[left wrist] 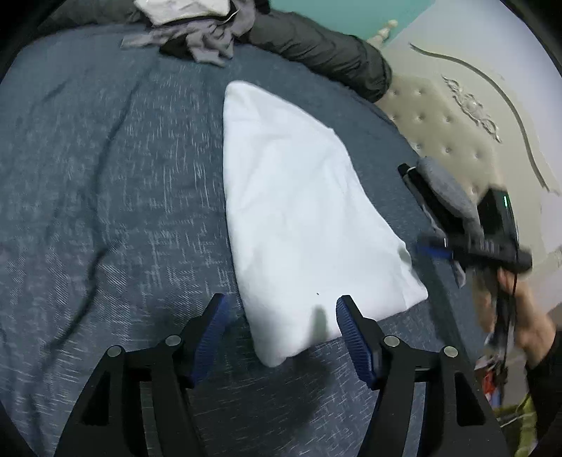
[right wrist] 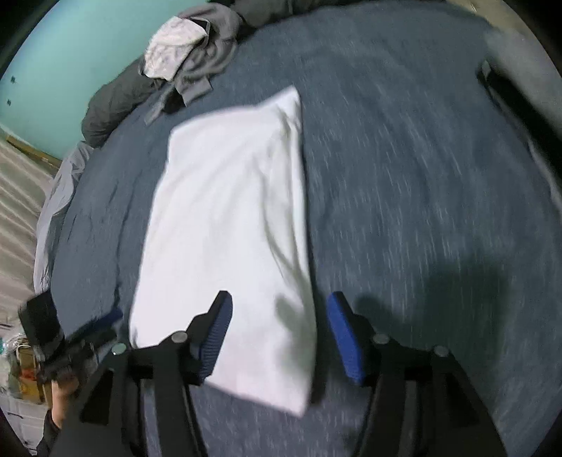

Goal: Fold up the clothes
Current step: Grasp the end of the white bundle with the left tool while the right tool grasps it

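Left wrist view: folded white cotton garment (left wrist: 298,218) lies flat on the blue-grey woven bedspread (left wrist: 105,175); left gripper (left wrist: 279,316), jaws apart and empty, hovers over the garment's near edge. Right wrist view: right gripper (right wrist: 279,313), jaws apart and empty, straddles the garment's (right wrist: 228,225) near right edge. Best practice: pinch both near corners evenly before folding.

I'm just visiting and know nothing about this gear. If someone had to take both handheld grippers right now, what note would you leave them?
Left gripper: jaws open, holding nothing, over the near end of the white garment.
Right gripper: jaws open, empty, over the same end, its pads not pressing the cloth.
White garment: lies folded into a long strip on the blue bedspread, released.
Pile of unfolded clothes: at the far edge of the bed, untouched.
Done: the lengthwise folds of the white piece, it seems.
Left: probably fold it shorter end to end, set it aside, then take the pile.
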Demonstrator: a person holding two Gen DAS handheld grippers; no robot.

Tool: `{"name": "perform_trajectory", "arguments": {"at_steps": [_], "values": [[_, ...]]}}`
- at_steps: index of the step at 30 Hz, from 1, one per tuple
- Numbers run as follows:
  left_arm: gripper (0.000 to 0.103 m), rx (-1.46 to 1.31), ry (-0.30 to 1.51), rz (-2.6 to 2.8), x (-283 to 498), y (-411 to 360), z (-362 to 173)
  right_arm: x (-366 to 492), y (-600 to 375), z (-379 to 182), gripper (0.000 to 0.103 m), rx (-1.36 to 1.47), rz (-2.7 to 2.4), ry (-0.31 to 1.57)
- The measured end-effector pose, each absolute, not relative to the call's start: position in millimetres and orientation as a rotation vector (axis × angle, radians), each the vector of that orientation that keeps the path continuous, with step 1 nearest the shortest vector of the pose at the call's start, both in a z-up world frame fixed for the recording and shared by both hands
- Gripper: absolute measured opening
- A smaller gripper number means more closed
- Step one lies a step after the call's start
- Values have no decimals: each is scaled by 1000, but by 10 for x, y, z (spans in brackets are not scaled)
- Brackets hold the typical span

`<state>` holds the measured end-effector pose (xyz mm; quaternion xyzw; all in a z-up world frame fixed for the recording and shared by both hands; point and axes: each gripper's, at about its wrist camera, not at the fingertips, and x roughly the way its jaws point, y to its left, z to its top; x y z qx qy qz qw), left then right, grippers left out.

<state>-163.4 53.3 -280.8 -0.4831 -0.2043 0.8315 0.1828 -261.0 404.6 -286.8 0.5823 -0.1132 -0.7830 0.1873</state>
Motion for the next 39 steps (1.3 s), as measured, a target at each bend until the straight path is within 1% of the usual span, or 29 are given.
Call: {"name": "perform_trajectory", "arguments": {"at_steps": [2, 4, 6, 12, 14, 18, 21, 24, 25, 28, 33, 36, 39], "values": [[68, -1383, -605, 2339, -1658, 559, -2922, -2495, 4122, -2951, 58, 1662, -2202, -344], [68, -1403, -654, 2327, -1688, 570, -3028, -2382, 4239, -3034, 58, 1676, -2187, -419], [68, -1426, -677, 2307, -1727, 608, -3109, -2334, 4270, -3112, 59, 1694, -2166, -455], [69, -1455, -722, 2265, -1792, 678, -3226, -2294, 4248, -3234, 61, 1681, -2126, -520], [69, -1460, -752, 2253, -1803, 684, -3244, -2286, 4182, -3231, 61, 1658, -2103, -510], [69, -1469, -702, 2261, -1784, 752, -3218, -2282, 4043, -3282, 61, 1655, -2091, -458], [69, -1459, -758, 2233, -1796, 717, -3272, -2331, 4060, -3312, 61, 1642, -2078, -548], [69, -1436, -773, 2228, -1841, 714, -3314, -2361, 4051, -3338, 58, 1663, -2066, -603], [69, -1432, -763, 2228, -1856, 735, -3309, -2345, 4043, -3326, 57, 1665, -2069, -590], [69, -1428, -750, 2221, -1844, 763, -3301, -2337, 3967, -3331, 47, 1675, -2040, -557], [69, -1455, -755, 2188, -1810, 789, -3291, -2337, 3917, -3346, 46, 1677, -2036, -522], [69, -1455, -819, 2165, -1843, 747, -3363, -2348, 3859, -3352, 46, 1670, -2048, -487], [70, -1444, -775, 2165, -1885, 799, -3351, -2408, 3779, -3368, 46, 1654, -2054, -464]]}}
